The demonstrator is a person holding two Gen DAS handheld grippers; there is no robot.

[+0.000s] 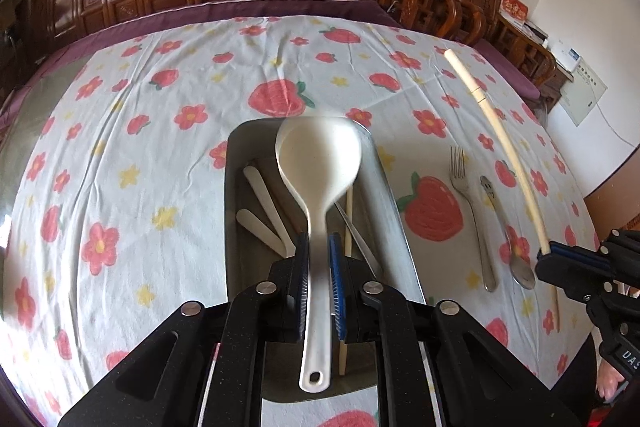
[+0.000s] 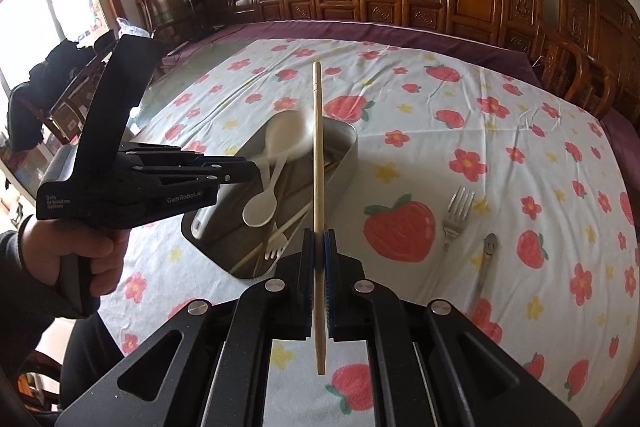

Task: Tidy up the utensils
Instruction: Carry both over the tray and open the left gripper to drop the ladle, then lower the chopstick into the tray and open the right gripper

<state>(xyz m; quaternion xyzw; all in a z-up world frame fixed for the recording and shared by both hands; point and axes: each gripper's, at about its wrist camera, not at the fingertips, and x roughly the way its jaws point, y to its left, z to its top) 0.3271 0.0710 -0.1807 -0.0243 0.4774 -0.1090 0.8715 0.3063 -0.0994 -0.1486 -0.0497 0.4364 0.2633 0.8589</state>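
Left tongs [image 1: 318,267] clamp a white ladle [image 1: 320,163] over the metal tray [image 1: 394,195]; right tongs [image 2: 319,259] clamp a chopstick [image 2: 318,147], forks at 3 o'clock.

On the side of my left gripper [image 2: 240,173], white lettering reads "GenRobot.AI", with "Data Acquisition System" printed smaller near its rear; my right gripper [image 1: 546,254] shows only "DAS" at frame's edge.
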